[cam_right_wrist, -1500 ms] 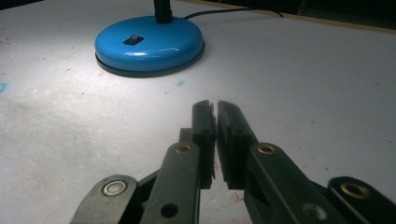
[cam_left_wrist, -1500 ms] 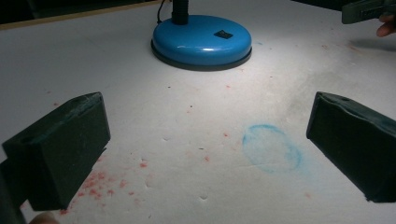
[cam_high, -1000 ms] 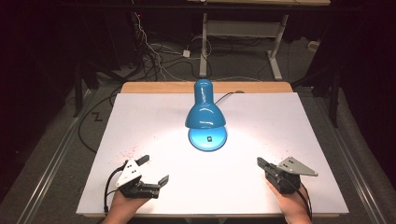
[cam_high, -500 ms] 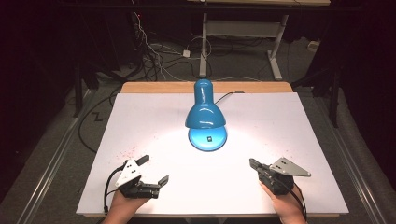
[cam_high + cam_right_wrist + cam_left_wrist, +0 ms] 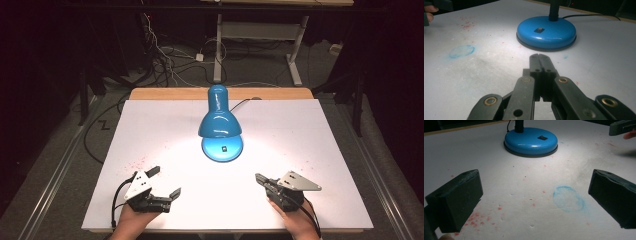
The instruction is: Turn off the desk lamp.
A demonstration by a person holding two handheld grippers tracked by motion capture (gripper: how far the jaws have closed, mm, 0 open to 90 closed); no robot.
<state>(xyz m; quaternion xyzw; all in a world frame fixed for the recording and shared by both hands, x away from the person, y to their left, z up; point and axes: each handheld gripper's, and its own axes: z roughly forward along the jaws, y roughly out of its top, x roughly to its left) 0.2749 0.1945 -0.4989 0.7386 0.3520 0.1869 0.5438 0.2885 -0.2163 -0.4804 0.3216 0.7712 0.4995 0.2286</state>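
Observation:
A lit blue desk lamp stands mid-table, its shade bent over its round base. The base carries a small switch and also appears in the left gripper view. My left gripper rests at the near left with its jaws wide open and nothing but bare table between them. My right gripper sits at the near right, shut and empty. Its joined tips point at the lamp base, a short way in front of it.
The white table sheet bears red specks and a faint blue ring stain. The lamp's cord runs off the far side. A wooden edge borders the far side. Cables and desk legs lie beyond.
My right gripper has slid left across the table, toward the space in front of the lamp base, still shut. The left gripper and the lamp have not moved.

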